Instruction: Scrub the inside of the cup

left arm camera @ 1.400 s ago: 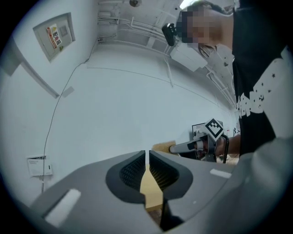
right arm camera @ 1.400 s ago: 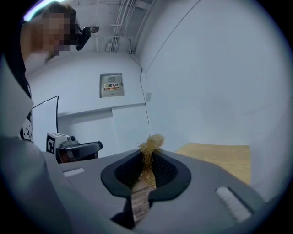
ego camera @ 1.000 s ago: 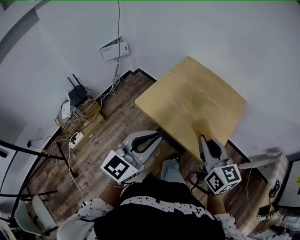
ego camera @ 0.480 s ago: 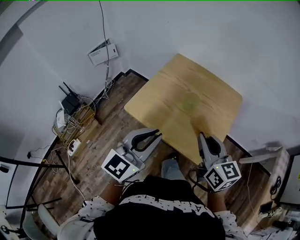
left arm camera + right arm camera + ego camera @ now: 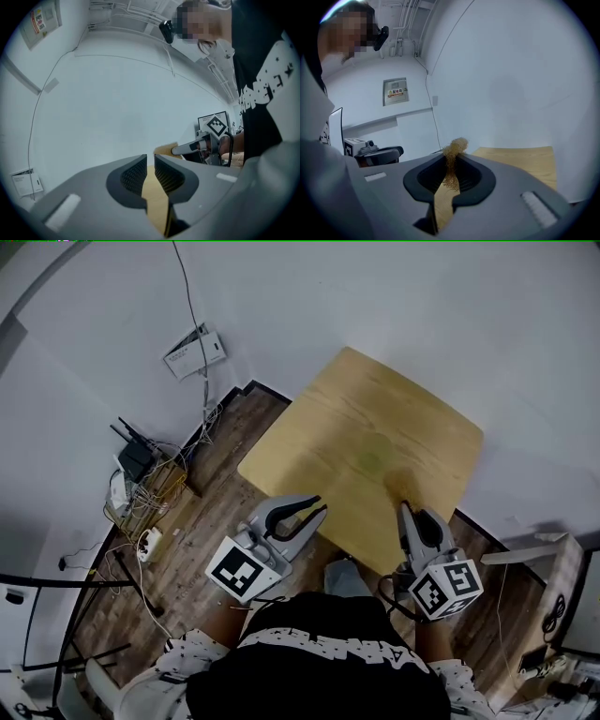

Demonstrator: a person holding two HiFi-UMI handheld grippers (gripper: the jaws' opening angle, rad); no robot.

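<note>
I see the scrubber (image 5: 457, 145), a tan wiry tuft, pinched in the right gripper (image 5: 451, 164) and poking past its tips. The cup (image 5: 379, 450) is possibly that faint yellowish round shape on the table (image 5: 309, 437).

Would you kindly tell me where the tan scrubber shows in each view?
Head view: tan scrubber right of centre, at the right gripper's tip.
Left gripper view: right of centre, at that gripper's tip.
Right gripper view: centre, pinched by the fingers.
Shared landmark: the wooden table.
</note>
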